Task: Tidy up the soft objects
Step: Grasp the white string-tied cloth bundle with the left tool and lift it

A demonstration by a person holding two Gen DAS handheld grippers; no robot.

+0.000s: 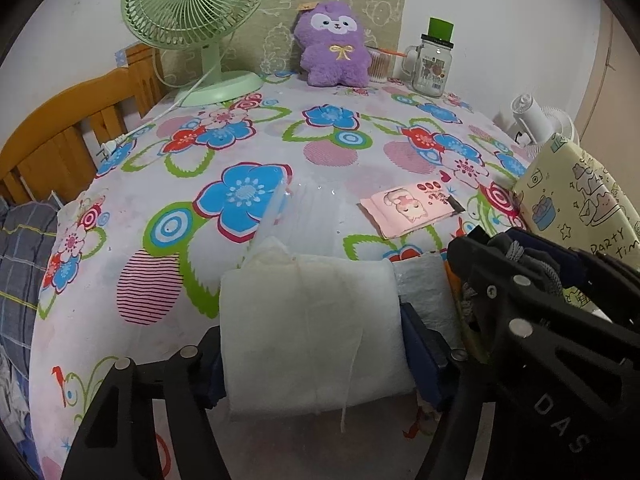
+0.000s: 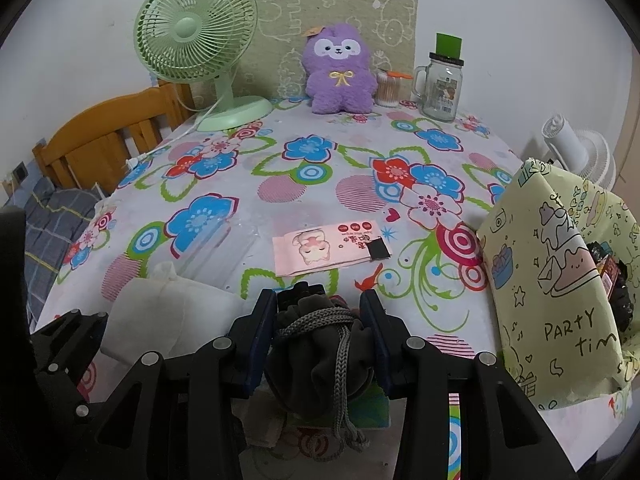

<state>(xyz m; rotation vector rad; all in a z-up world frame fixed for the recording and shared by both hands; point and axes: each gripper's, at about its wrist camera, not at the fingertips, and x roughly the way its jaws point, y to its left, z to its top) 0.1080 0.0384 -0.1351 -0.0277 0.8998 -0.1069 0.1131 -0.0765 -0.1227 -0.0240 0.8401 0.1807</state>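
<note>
Flowered oilcloth in blue, red and green covers the table point(image 1: 328, 148) I am working over, with a white wall behind it and a wooden chair back point(image 1: 64, 136) off to the left. Along the far edge I see a mint-green desk fan point(image 1: 196, 12), a purple plush toy point(image 1: 334, 46) leaning on a patterned board, a tub of cotton swabs point(image 2: 388, 88) and a glass mug jar point(image 1: 434, 66) with a green card standing up from its lid. A pink wet-wipe pack point(image 2: 330, 248) lies flat near the middle of the cloth, and a clear plastic sleeve point(image 1: 304, 216) lies to its left.

My left gripper point(image 1: 314, 354) is clamped on a white folded cloth pouch point(image 1: 310, 332), its blue pads pressing both sides, held above the near edge of the table. My right gripper point(image 2: 320, 338) is closed around a dark grey drawstring pouch point(image 2: 320, 356), its braided cord wound round the neck and hanging down in front. The two tools sit just beside each other, the left one to the left. At the right stands a yellow-green paper bag point(image 2: 560, 280) printed with cartoon cakes and "PARTY tim", open at the top, near the right gripper. A white fan point(image 2: 576, 152) shows behind the bag.
</note>
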